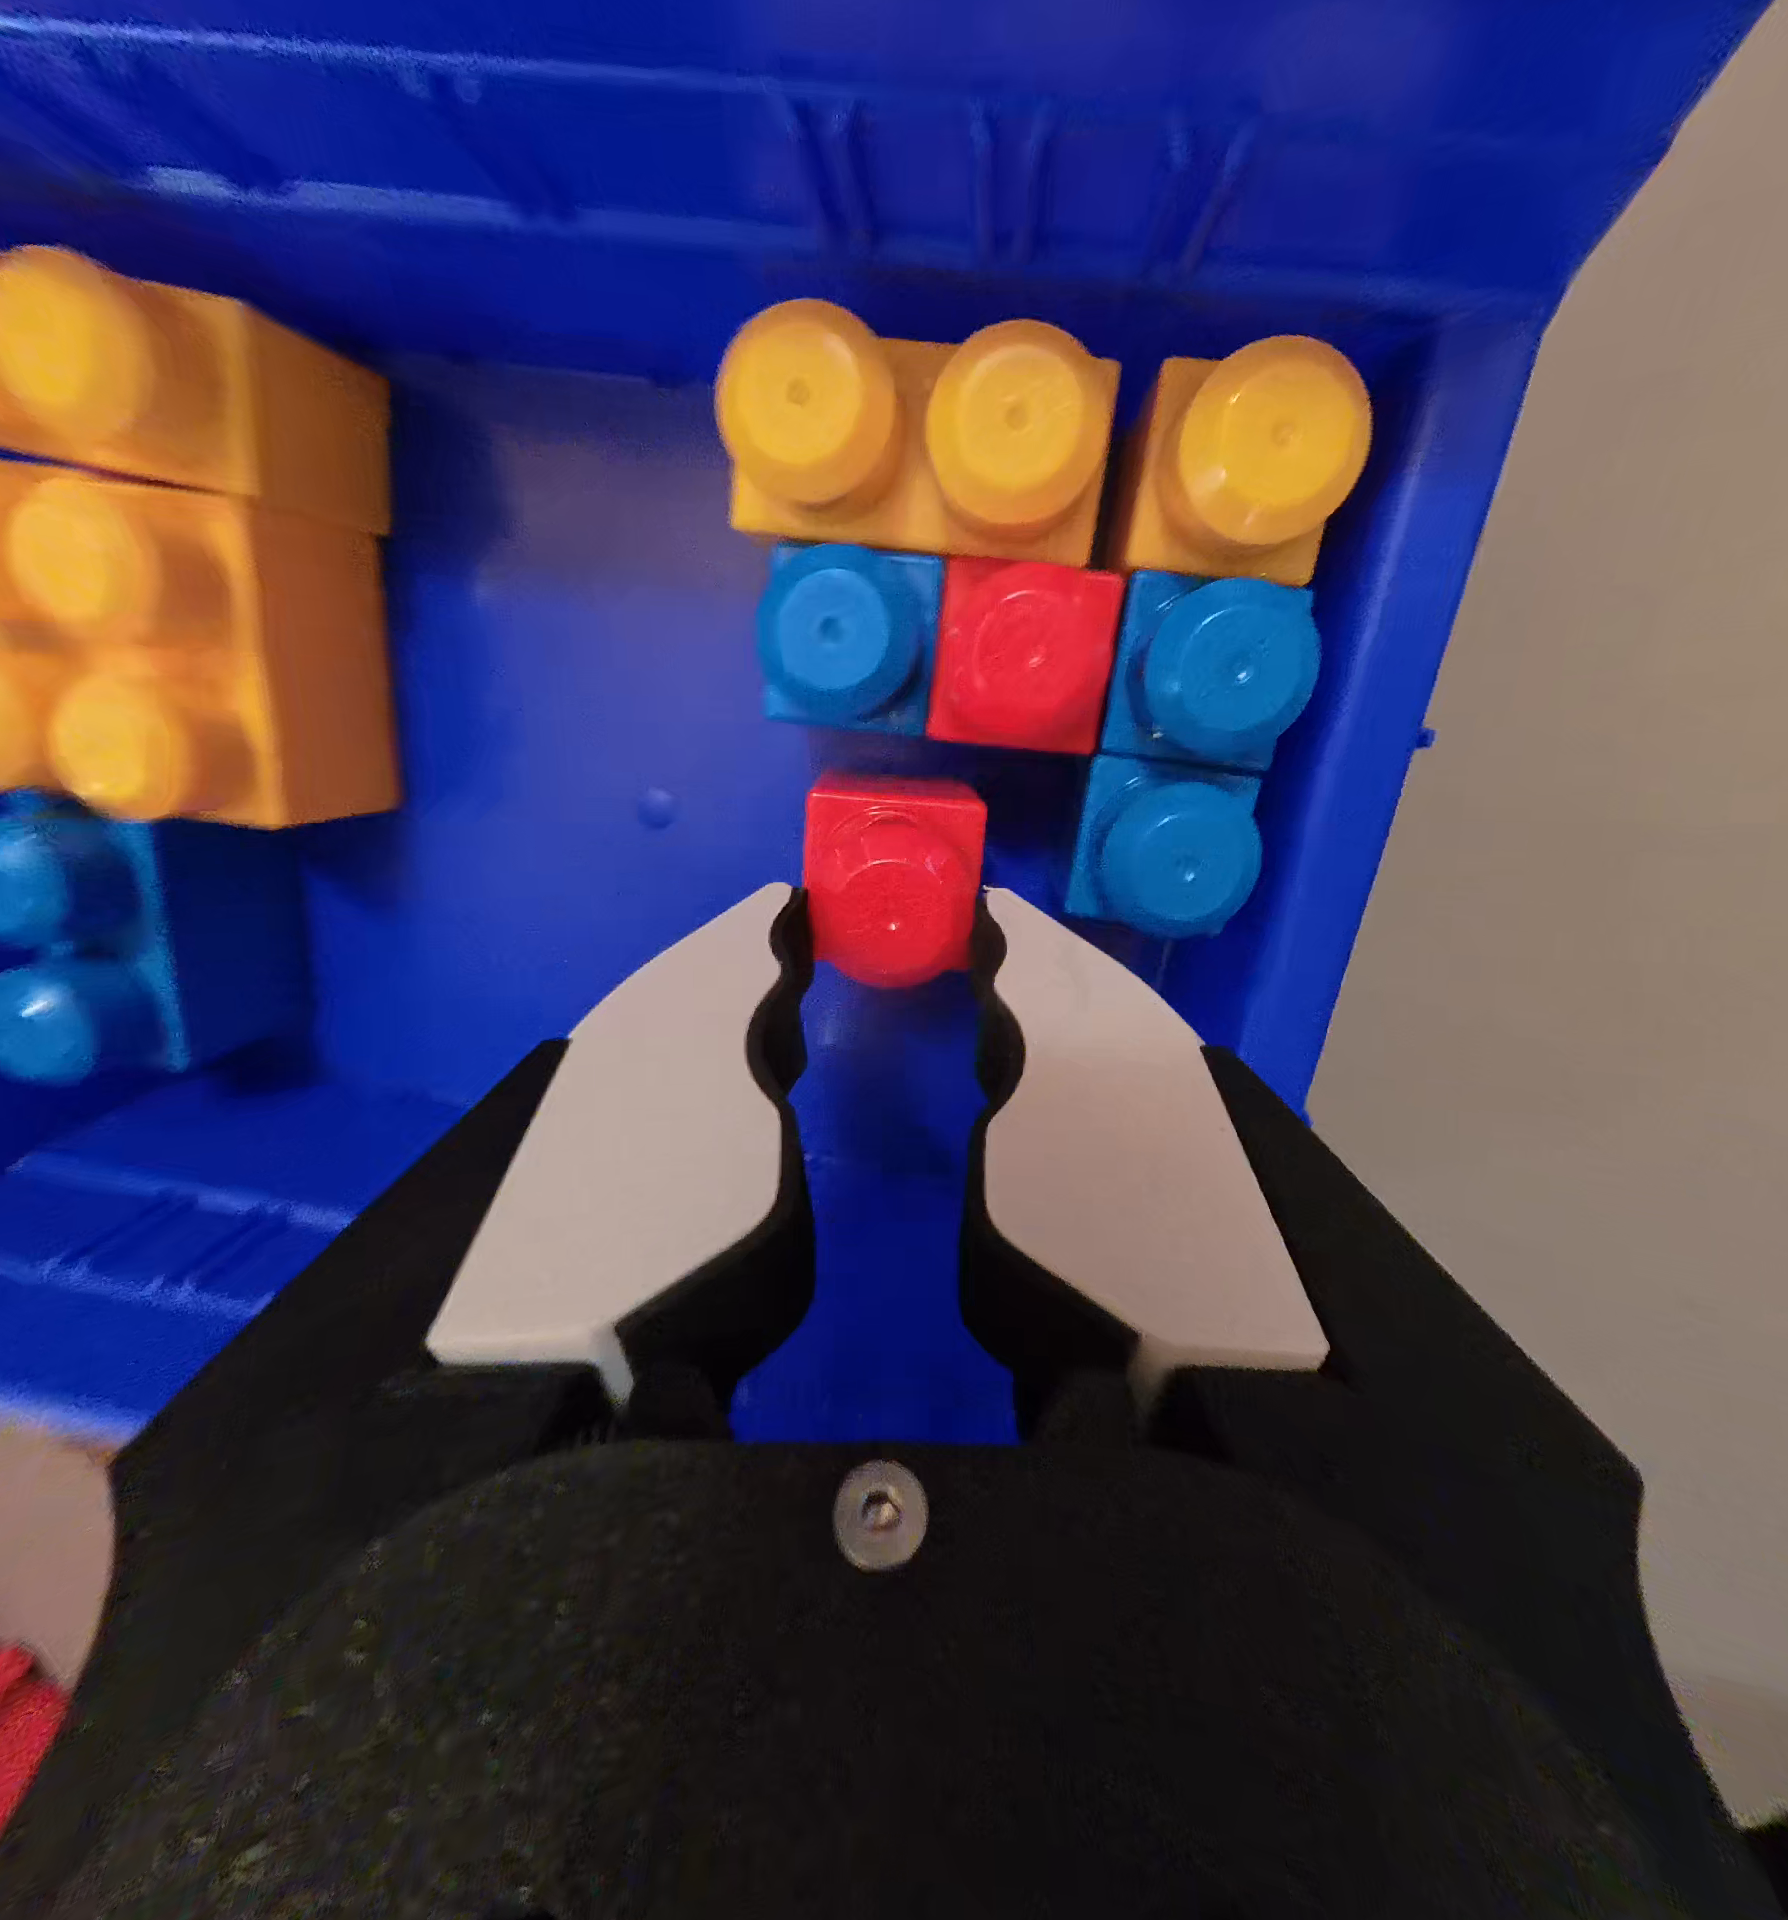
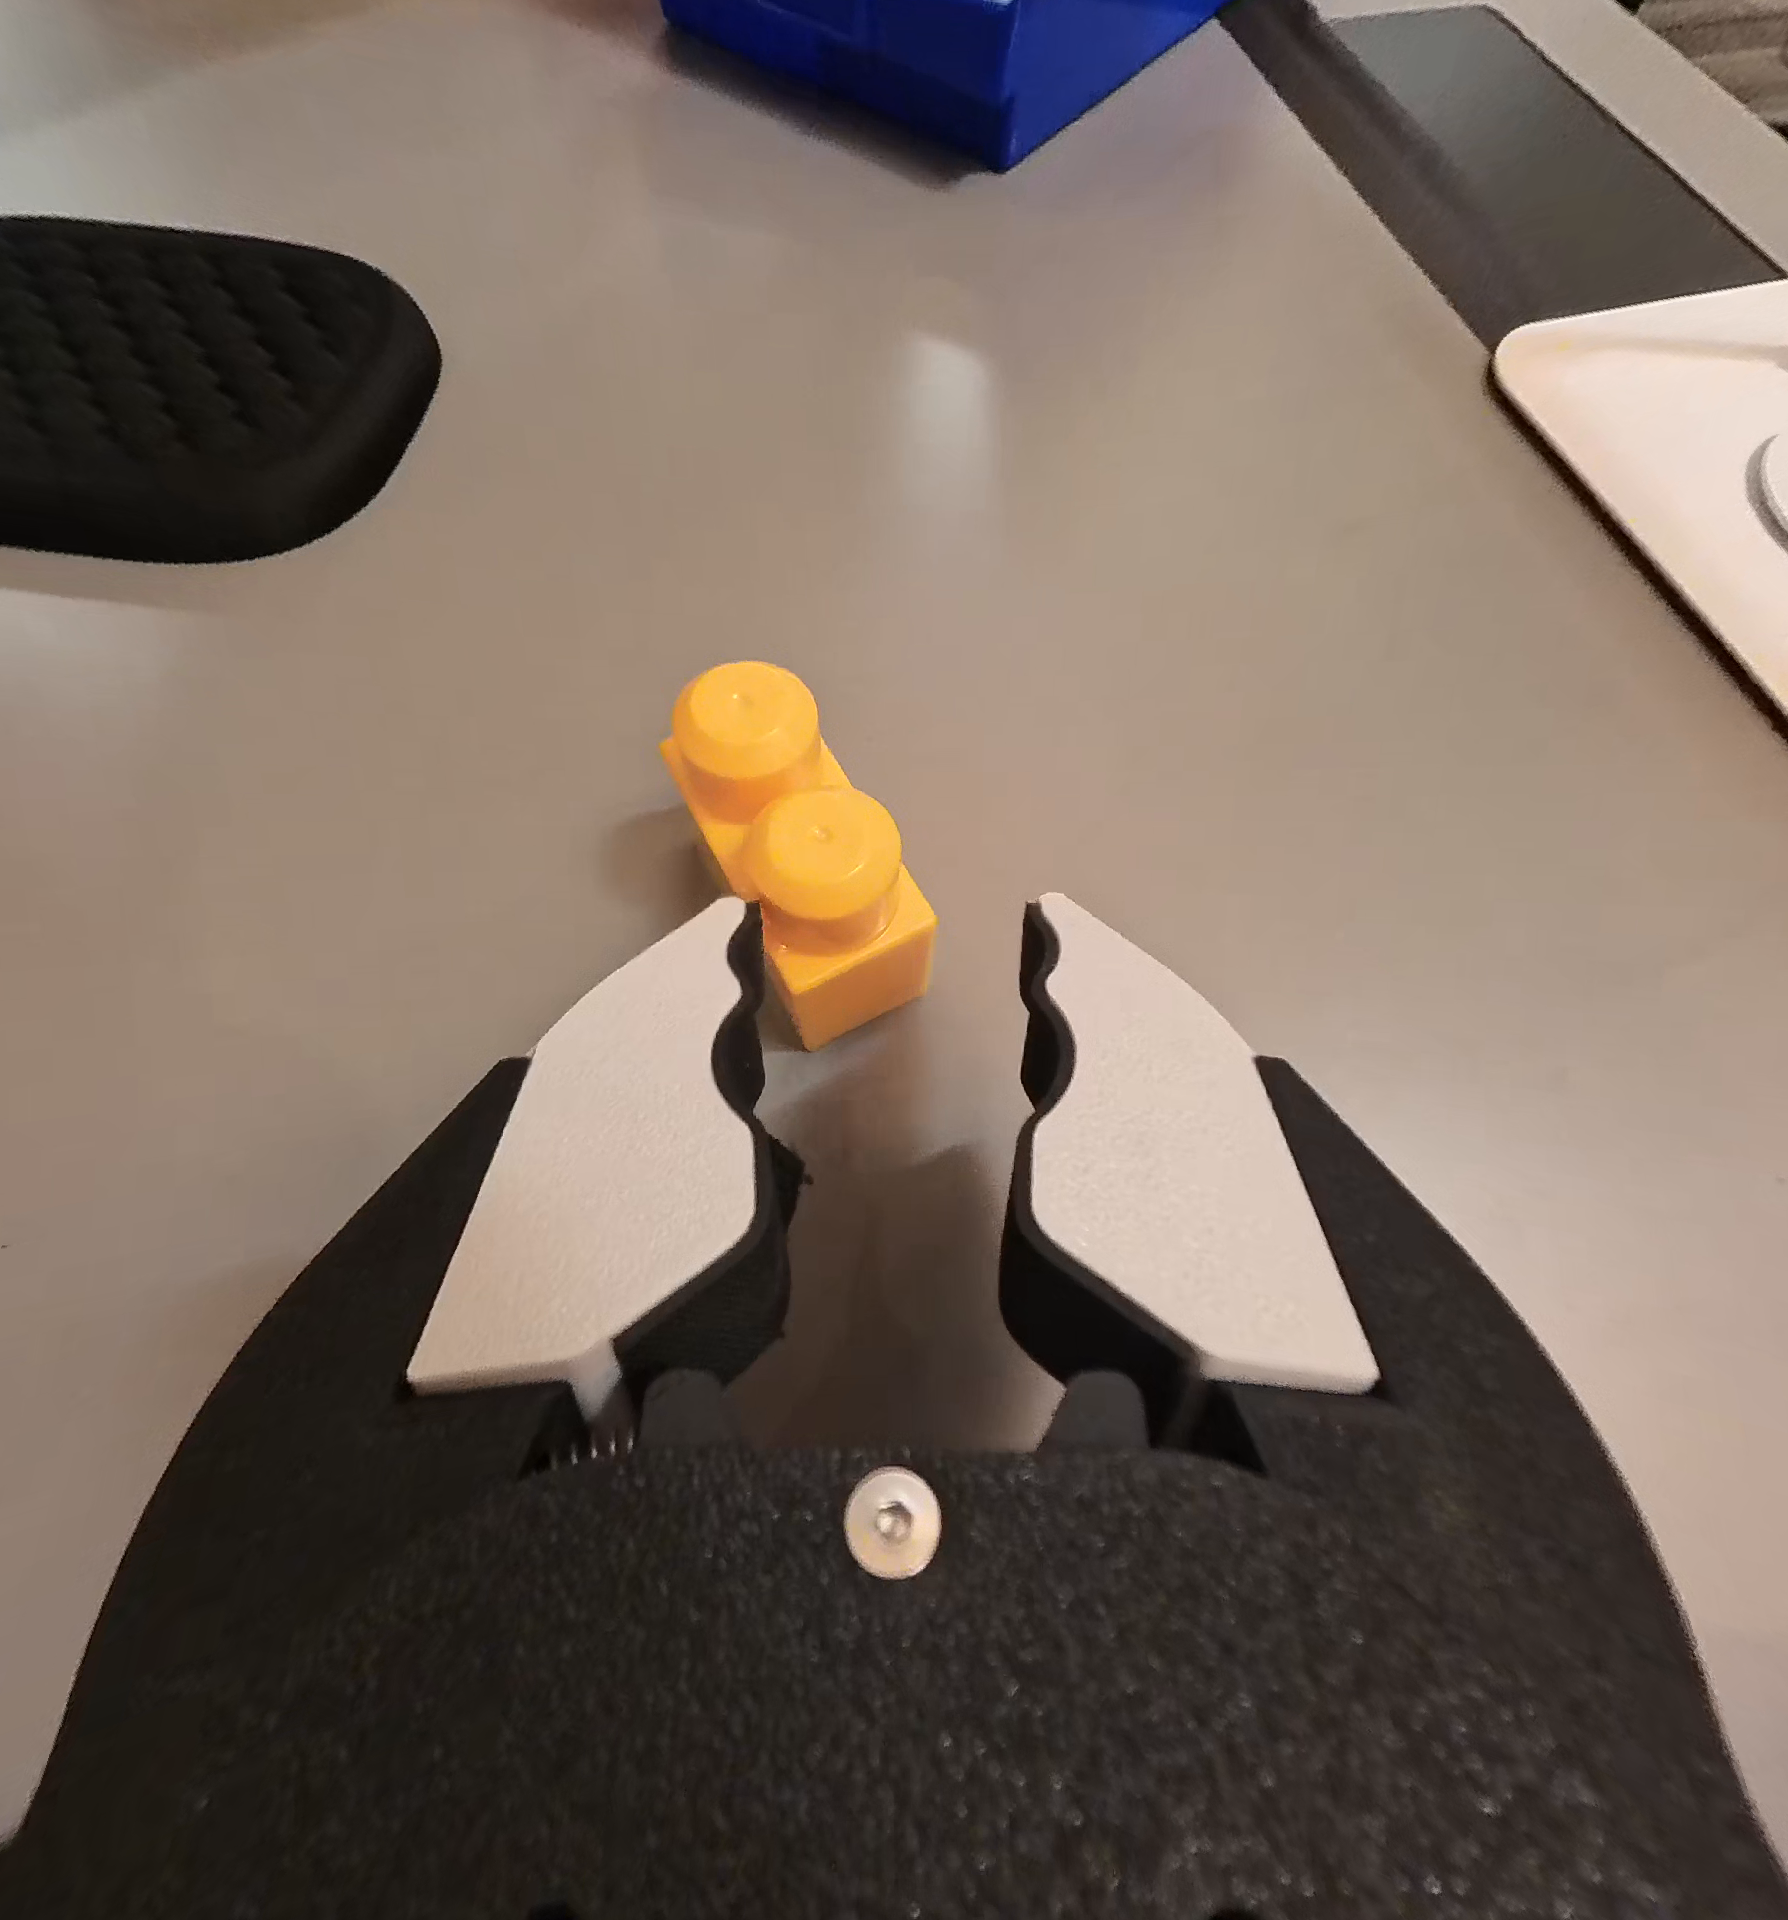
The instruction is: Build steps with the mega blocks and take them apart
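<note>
Currently: small red one-stud plastic block is clamped by left gripper inside blue plastic bin | right gripper is held wide, empty, at yellow two-stud plastic block on grey table

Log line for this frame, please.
left gripper: shut on red block in blue bin | right gripper: open by yellow block
</note>
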### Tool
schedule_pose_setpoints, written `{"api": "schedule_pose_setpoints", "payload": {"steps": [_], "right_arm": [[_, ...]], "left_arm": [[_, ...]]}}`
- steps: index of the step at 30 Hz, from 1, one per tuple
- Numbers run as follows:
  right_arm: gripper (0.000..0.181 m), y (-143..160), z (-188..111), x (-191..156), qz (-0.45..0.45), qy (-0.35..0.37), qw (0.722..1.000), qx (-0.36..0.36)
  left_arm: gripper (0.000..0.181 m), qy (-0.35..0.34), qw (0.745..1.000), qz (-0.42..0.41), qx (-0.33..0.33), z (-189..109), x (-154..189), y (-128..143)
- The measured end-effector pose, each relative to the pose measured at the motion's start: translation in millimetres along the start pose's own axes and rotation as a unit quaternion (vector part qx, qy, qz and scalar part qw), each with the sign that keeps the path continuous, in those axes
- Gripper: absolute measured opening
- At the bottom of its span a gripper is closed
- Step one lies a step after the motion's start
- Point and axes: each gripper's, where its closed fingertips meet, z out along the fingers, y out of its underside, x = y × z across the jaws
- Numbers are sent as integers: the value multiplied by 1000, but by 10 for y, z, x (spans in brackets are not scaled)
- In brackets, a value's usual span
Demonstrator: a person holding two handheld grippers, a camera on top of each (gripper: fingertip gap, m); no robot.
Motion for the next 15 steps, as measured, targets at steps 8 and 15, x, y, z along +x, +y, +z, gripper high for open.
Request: {"api": "schedule_pose_setpoints", "payload": {"steps": [8,15], "right_arm": [[47,-167,-134,80,8,16,999,43],[48,-329,-175,22,-9,27,997,69]], "left_arm": [[29,-35,984,24,173,-997,395,-528],[29,46,952,119,277,-1174,1743,-1292]]}}
